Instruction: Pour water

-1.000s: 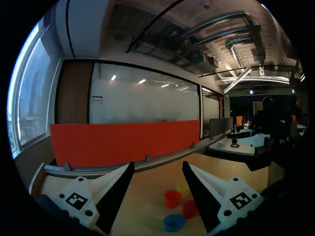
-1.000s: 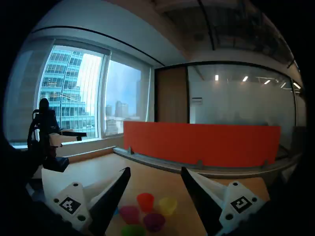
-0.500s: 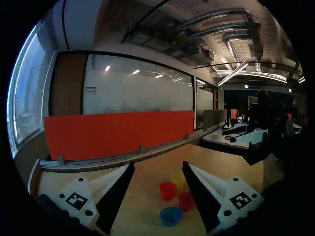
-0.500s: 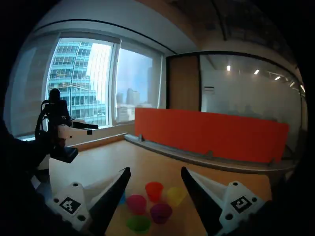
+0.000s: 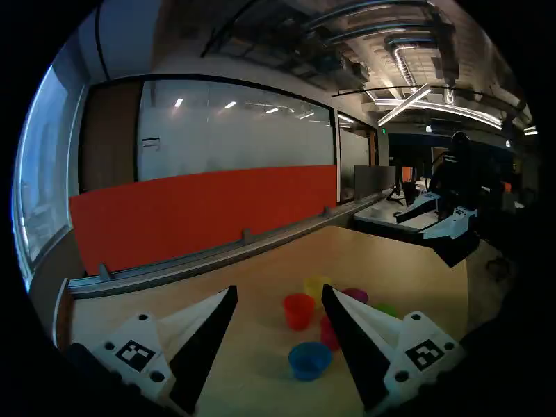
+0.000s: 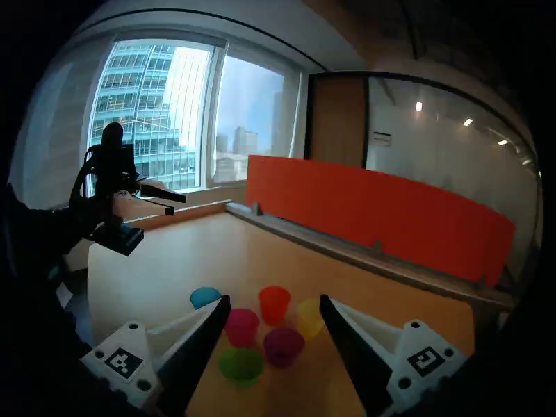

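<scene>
1. Hovering above the bench (image 6: pixel 167 257): left tongs (image 5: pixel 278 288) wide open and empty; right tongs (image 6: pixel 274 299) also wide open and empty.
2. Six cups stand clustered on the bench, ahead of and below both tongs. In the right gripper view: orange cup (image 6: pixel 274 304), pink cup (image 6: pixel 241 326), yellow cup (image 6: pixel 308 316), purple cup (image 6: pixel 283 346), green cup (image 6: pixel 240 365). The blue cup (image 6: pixel 206 297) sits slightly apart on the left.
3. Progress looks like the very start: nothing gripped, nothing tipped. I can't tell which cup holds water. Still to do: grip a source cup, lift it, tip it into another.
4. Compared with a second ago, both views have pitched down and moved closer, so more bench shows. The left gripper view now also takes in the purple and green cups.
</scene>
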The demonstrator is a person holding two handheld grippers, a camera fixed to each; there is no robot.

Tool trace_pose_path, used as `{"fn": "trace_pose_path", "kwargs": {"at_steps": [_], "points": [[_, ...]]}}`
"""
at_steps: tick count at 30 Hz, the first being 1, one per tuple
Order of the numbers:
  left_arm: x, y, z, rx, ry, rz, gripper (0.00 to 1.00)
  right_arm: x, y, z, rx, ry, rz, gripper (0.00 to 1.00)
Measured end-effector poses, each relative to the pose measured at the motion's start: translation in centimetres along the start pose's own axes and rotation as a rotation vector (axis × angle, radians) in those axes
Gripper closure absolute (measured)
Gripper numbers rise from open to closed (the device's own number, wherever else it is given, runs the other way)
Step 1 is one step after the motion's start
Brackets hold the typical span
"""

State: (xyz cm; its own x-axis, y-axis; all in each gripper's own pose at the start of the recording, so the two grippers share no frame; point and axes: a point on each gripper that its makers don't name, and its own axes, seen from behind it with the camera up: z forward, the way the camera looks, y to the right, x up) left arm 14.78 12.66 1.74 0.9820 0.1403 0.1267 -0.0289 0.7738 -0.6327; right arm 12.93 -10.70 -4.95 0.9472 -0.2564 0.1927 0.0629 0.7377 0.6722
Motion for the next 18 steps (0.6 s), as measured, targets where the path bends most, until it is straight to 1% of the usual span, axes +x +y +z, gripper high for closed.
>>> {"fn": "trace_pose_path", "kwargs": {"at_steps": [8,11,18], "points": [[-2.4,0.2,0.4,-0.019,-0.040,0.003,0.10,-2.7,-0.5,0.6,0.023,-0.051,-0.007,0.01],[-3.7,0.3,0.7,-0.021,-0.063,-0.001,0.10,-3.7,-0.9,1.0,0.036,-0.074,-0.008,0.01],[-7.2,0.9,1.5,-0.042,-0.127,0.021,0.10,-6.4,-1.4,1.7,0.051,-0.114,-0.021,0.01]]}}
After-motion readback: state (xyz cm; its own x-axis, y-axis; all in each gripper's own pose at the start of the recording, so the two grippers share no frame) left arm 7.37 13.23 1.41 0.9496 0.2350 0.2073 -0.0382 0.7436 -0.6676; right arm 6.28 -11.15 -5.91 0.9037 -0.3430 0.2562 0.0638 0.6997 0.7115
